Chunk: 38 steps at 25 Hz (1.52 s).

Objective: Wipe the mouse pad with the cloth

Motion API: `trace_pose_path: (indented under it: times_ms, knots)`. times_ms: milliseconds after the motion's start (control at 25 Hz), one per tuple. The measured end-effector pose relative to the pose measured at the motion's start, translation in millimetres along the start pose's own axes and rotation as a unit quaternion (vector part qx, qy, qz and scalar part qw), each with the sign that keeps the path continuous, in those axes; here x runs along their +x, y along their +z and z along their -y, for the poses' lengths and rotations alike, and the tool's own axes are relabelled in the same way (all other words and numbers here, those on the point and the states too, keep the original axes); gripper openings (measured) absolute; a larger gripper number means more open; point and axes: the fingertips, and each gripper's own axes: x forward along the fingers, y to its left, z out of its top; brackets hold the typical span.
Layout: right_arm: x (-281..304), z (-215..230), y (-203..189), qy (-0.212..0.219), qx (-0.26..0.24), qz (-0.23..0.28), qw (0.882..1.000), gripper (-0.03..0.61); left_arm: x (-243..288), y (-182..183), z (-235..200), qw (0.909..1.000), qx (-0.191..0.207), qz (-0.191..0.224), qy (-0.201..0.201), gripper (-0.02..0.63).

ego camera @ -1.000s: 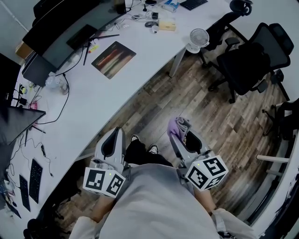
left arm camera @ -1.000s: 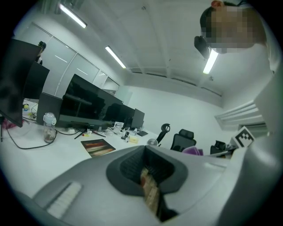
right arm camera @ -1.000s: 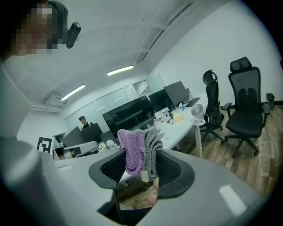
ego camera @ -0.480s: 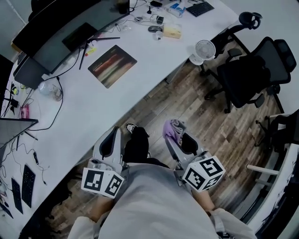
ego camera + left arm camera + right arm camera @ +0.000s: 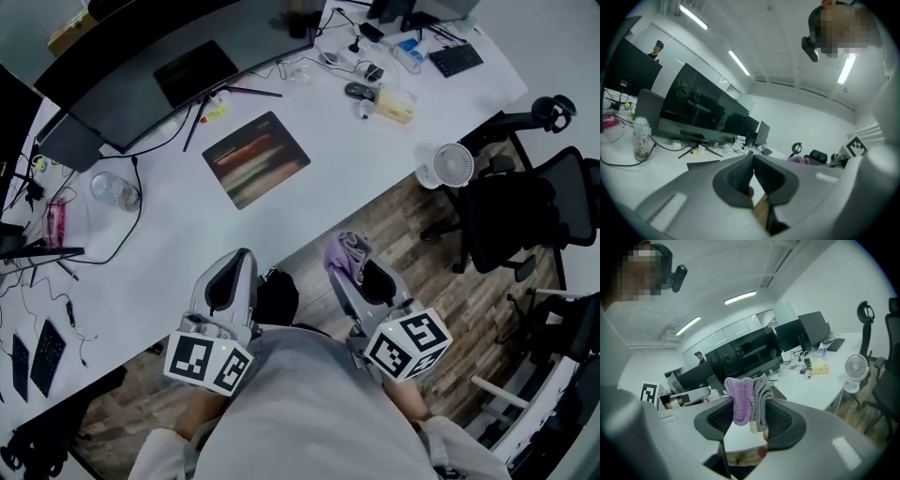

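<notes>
Right gripper clamped on folded purple-grey cloth, just off the desk edge, left gripper pinched together, empty, mouse pad mid-desk, well apart.

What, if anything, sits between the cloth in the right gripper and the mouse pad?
Nothing visible. The right gripper holds the cloth just off the desk's near edge; only bare white desk lies between it and the mouse pad.

No text, brand or number was legible anywhere. The two white plastic cubes carried only black square marker patterns, no letters.
</notes>
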Motion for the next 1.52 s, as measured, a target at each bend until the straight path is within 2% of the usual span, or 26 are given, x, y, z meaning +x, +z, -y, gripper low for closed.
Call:
trace_pose_path:
  times_ms: [360, 640, 760, 1160, 1320, 1520]
  knots:
    - [75, 1, 55, 0.048, -0.038, -0.025, 0.998, 0.195, 40, 38, -53, 0.9983, -0.010, 0.028, 0.050, 0.000]
    - [110, -18, 60, 0.089, -0.062, -0.044, 0.993, 0.196, 33, 43, -82, 0.9948, -0.017, 0.049, 0.088, 0.000]
    - [121, -32, 58, 0.112, -0.066, -0.057, 0.990, 0.196, 23, 38, -91, 0.9930, -0.031, 0.054, 0.100, 0.000]
    - [167, -80, 52, 0.207, -0.096, -0.112, 0.967, 0.210, -2, 28, -111, 0.9862, -0.042, 0.075, 0.141, 0.000]
    - [195, -88, 48, 0.226, -0.111, -0.132, 0.959, 0.210, -9, 30, -120, 0.9807, -0.036, 0.087, 0.171, 0.000]
    - [232, -93, 40, 0.250, -0.083, -0.183, 0.947, 0.206, -11, 34, -133, 0.9722, -0.022, 0.089, 0.216, 0.000]
